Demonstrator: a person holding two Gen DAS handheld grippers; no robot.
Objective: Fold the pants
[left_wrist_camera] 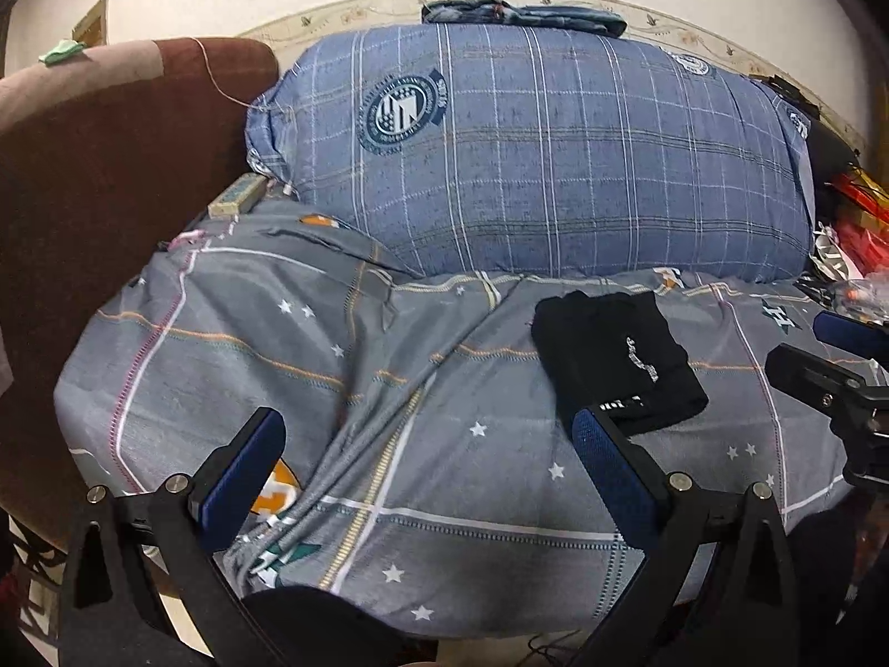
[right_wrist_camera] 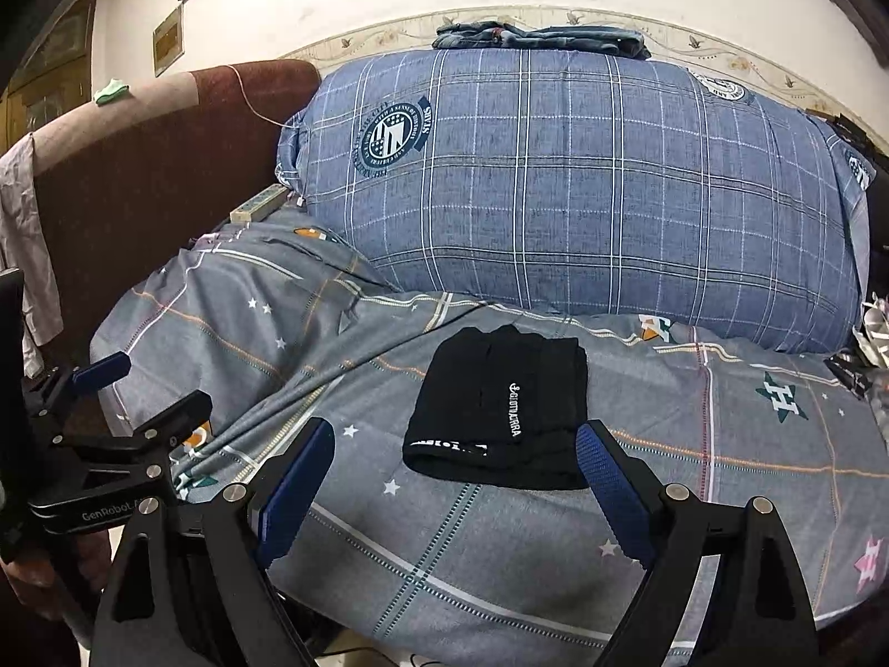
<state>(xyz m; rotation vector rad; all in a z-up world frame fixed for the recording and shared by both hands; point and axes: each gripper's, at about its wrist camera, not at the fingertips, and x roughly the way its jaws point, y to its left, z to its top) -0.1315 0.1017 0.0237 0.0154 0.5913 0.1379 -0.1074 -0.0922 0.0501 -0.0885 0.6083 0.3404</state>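
Lying folded on the grey star-print bedsheet (right_wrist_camera: 500,567), the compact black fabric pants (right_wrist_camera: 500,417) sit just ahead of the wide-open, empty right gripper (right_wrist_camera: 455,483), nearer than the equally spread left gripper (left_wrist_camera: 428,478).

Left wrist view: folded black pants (left_wrist_camera: 619,358) on bed (left_wrist_camera: 222,344), both claws open and empty.

Left claw (left_wrist_camera: 428,478) hovering over grey star-print sheet, blue pads wide apart, nothing between them; right pad's tip overlapping near edge of pants in view, contact unclear. Pants folded into compact bundle, white lettering on top, right of centre. Right claw (left_wrist_camera: 822,350) entering at right edge, jaws apart, well clear of pants. Big blue plaid pillow (left_wrist_camera: 555,155) behind pants against wall, denim garment (left_wrist_camera: 517,14) on top of it. Brown headboard (left_wrist_camera: 111,155) at left, green cloth (left_wrist_camera: 61,51) on its top edge.
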